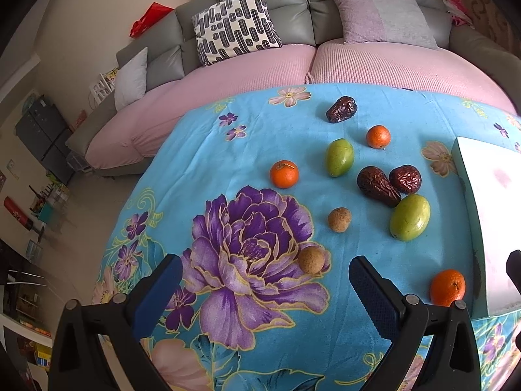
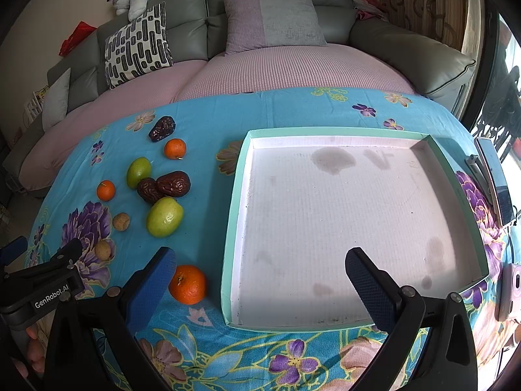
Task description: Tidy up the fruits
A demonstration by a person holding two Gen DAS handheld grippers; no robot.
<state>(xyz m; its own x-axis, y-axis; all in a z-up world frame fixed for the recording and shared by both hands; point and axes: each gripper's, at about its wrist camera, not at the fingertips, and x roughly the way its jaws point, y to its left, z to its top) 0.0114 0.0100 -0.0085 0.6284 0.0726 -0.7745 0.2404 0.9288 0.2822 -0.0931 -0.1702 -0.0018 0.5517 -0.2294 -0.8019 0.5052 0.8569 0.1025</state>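
Loose fruit lies on the blue floral cloth (image 1: 228, 150). There are three oranges (image 1: 284, 174) (image 1: 378, 136) (image 1: 447, 287), two green mangoes (image 1: 339, 157) (image 1: 410, 217), three dark wrinkled dates (image 1: 342, 109) (image 1: 377, 186) (image 1: 405, 179) and two small brown longans (image 1: 339, 219) (image 1: 311, 259). My left gripper (image 1: 263, 280) is open above the purple flower, with the near longan between its fingers' line. An empty shallow box (image 2: 234, 195) with a mint rim and stained white floor lies to the right. My right gripper (image 2: 260, 270) is open over the box's near left corner, with the nearest orange (image 2: 188, 284) beside its left finger.
A grey sofa with a pink cover (image 1: 358, 62) and cushions runs behind the table. A phone (image 2: 495, 179) and a pink device (image 2: 509, 293) lie at the table's right edge. A hand (image 2: 32, 352) holds the left gripper's body (image 2: 42, 280) at lower left.
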